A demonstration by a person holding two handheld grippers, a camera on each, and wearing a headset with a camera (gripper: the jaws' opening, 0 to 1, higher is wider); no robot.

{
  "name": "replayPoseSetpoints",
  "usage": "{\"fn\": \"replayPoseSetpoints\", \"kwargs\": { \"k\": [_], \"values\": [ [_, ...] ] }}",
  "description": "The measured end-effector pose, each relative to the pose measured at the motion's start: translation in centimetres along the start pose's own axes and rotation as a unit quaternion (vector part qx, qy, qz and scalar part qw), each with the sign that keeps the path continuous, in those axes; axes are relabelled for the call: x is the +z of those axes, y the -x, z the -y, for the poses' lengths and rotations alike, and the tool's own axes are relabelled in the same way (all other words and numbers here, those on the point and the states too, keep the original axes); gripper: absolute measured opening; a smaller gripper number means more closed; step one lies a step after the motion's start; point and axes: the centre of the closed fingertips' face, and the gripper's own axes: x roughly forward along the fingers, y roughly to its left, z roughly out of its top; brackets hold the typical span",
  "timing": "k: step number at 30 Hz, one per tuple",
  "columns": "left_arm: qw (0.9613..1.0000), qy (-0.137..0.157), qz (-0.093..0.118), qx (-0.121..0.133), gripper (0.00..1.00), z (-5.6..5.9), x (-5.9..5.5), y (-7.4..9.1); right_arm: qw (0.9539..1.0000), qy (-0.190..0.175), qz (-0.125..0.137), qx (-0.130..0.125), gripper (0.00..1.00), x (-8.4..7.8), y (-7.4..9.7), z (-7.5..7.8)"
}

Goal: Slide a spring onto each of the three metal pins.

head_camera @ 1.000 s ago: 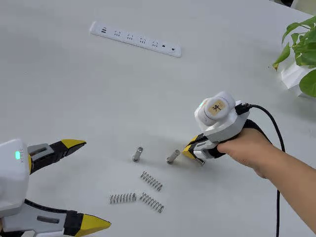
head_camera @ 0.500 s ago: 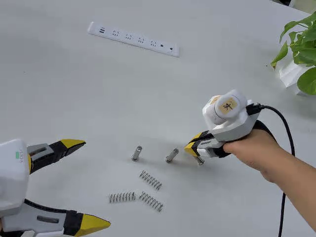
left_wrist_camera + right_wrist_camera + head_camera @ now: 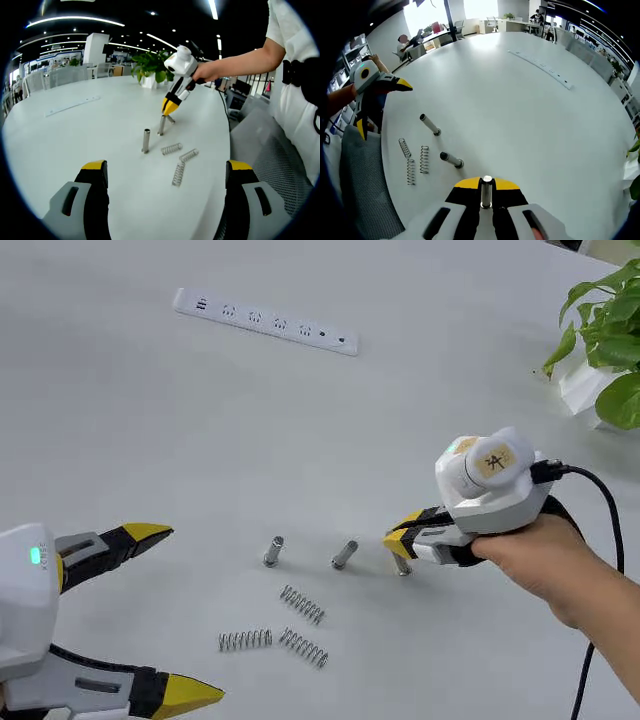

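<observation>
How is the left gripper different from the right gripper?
The left gripper has its jaws wide open; the right gripper has its jaws shut. The left gripper holds nothing; the right gripper pinches a metal pin. Both have yellow-tipped jaws and white bodies.

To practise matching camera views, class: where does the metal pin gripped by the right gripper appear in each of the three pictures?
Head view: the held pin is right of centre, under the right gripper.
Left gripper view: just above centre, below that gripper's yellow tips.
Right gripper view: bottom centre, clamped between the yellow fingers.
Shared landmark: the white power strip, far across the table.
</observation>
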Motion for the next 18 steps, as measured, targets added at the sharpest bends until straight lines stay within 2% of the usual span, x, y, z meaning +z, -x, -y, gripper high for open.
{"fn": "replayPoseSetpoints", "kwargs": {
  "k": [8,18],
  "values": [
    [1.0000,-0.002,-0.001,-0.001,0.97,0.1,0.1,0.0,0.9995,-0.019,0.023,-0.007,0.05,-0.4,0.9,0.0],
    [1.0000,-0.006,-0.003,-0.003,0.97,0.2,0.2,0.0,0.9989,-0.028,0.035,-0.013,0.05,-1.2,1.7,-0.1]
  ]
}}
